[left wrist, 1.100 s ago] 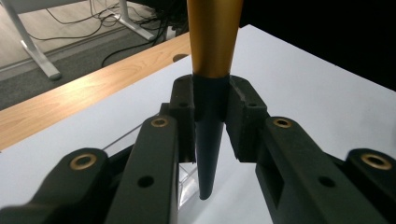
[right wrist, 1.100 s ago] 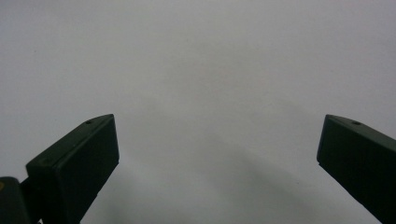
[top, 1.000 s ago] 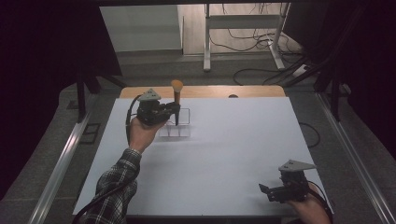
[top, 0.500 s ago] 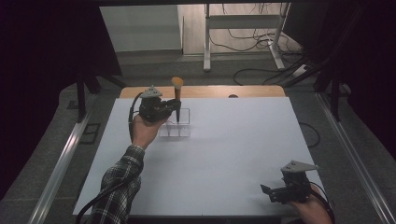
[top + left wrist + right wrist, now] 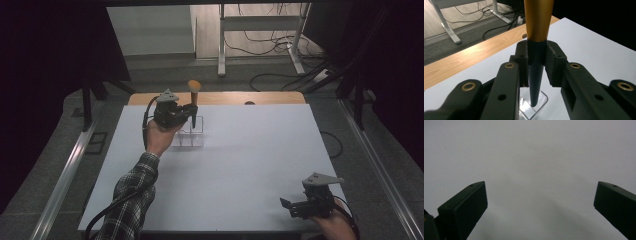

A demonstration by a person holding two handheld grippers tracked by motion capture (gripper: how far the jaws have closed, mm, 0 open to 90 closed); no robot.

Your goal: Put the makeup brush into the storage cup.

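Little had shifted since the earlier frames: my left tongs (image 5: 192,111) had drifted only slightly toward the upper middle of the high view, keeping their hold on the brush (image 5: 193,98), while my right tongs (image 5: 286,206) stayed put in the lower right corner. From above, the left tongs sat in the upper left part of the white surface (image 5: 250,150), clamped on the dark lower stem of the brush, which stood upright with its orange-gold upper part rising above them. Its tip pointed down into the clear plastic holder (image 5: 190,138), a small see-through box with compartments, resting on the surface just below and right of my left hand (image 5: 161,137). In the left gripper view, the two black pads pressed on either side of the brush (image 5: 535,75), and its pointed dark end reached into one open cell of the clear plastic holder (image 5: 534,103) near the bottom centre; whether the tip touched the cell's floor I could not tell. In the right gripper view, my right tongs (image 5: 540,202) stood wide apart over bare white surface (image 5: 536,157), with nothing between them.
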